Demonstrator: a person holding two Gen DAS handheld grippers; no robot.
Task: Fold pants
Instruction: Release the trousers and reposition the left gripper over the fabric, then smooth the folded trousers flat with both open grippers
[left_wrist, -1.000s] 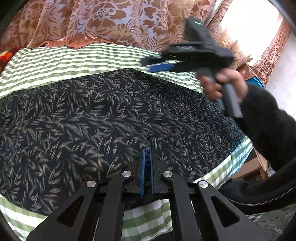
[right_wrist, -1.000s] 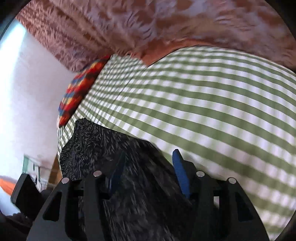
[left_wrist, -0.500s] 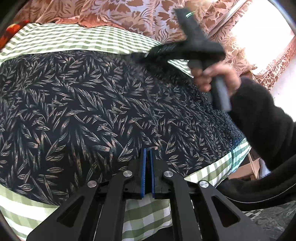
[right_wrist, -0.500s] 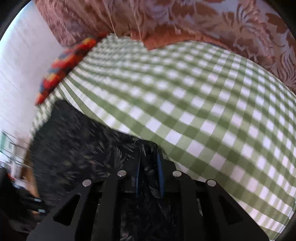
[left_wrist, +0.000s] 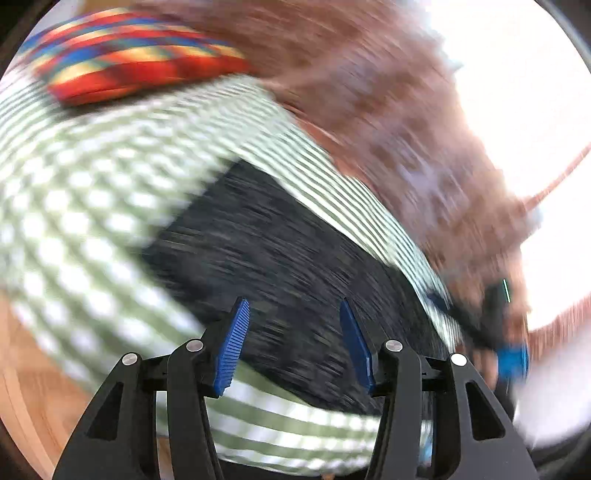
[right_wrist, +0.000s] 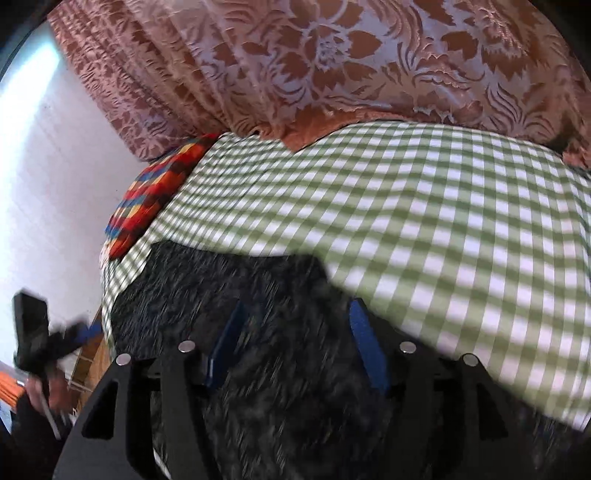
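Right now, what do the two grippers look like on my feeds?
Both are black frames with triangular cut-outs and silver rivets. The left gripper has two bright blue pads, one visibly ribbed; the right gripper has darker-looking blue pads. No cables show. Sleeves are too blurred to describe.

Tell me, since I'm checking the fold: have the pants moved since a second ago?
Yes. The pants now cover less of the checked sheet, folded toward the curtain side.

Right hand-held gripper (right_wrist: 295, 339) spread wide over dark pants (right_wrist: 258, 295), green checked sheet (right_wrist: 424, 206) beyond
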